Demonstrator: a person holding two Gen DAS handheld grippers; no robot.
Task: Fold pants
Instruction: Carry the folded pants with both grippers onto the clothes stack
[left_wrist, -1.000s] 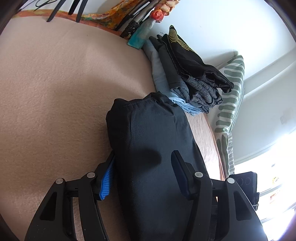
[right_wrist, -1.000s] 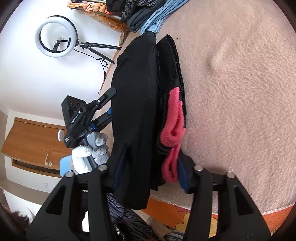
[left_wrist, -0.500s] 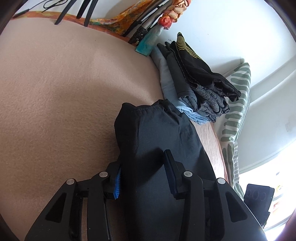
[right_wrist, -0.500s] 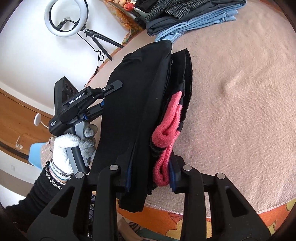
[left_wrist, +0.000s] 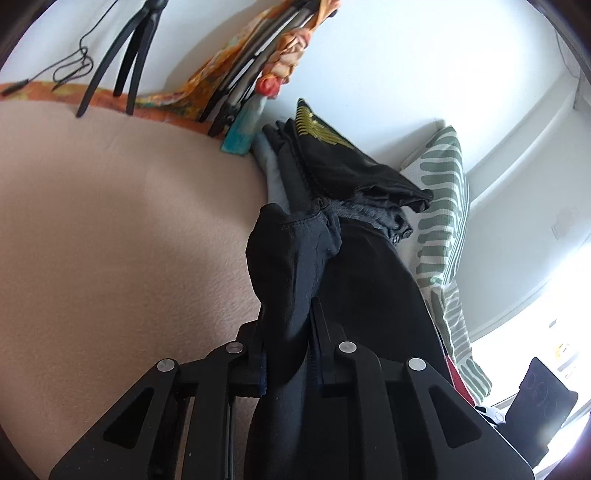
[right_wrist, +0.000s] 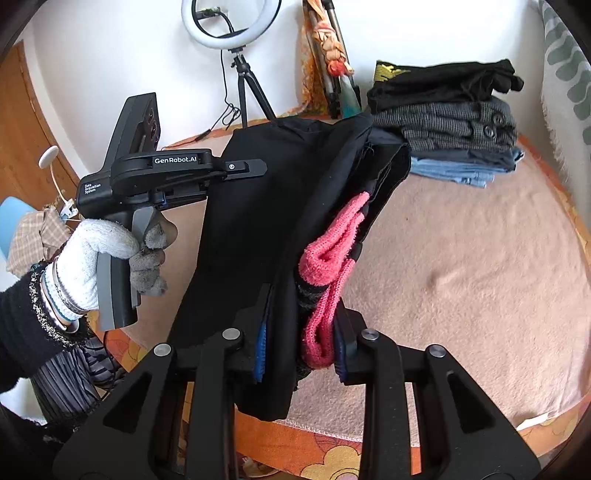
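Folded black pants (left_wrist: 332, 266) hang lifted above the beige bed cover (left_wrist: 110, 240), held from both ends. My left gripper (left_wrist: 286, 332) pinches a bunched fold of them, its jaws still closing on the cloth. From the right wrist view the pants (right_wrist: 251, 206) show a pink fleecy lining (right_wrist: 332, 254) along one edge. My right gripper (right_wrist: 301, 325) clamps that edge, lining and black cloth between its pads, the jaws still closing a little. A gloved hand (right_wrist: 96, 251) holds the left gripper, whose upper finger (right_wrist: 243, 166) lies over the pants; the lower finger is hidden.
A stack of folded clothes (right_wrist: 450, 122) sits at the bed's far end beside a green-striped pillow (left_wrist: 439, 221). A ring light (right_wrist: 231, 22) on a tripod and a folded stand lean by the white wall. The bed's orange patterned edge (right_wrist: 325, 450) runs below my right gripper.
The pants came up off the bed cover with both grippers. The left jaws narrowed onto a bunched fold. The right gripper rolled, so the room now stands upright in its view.
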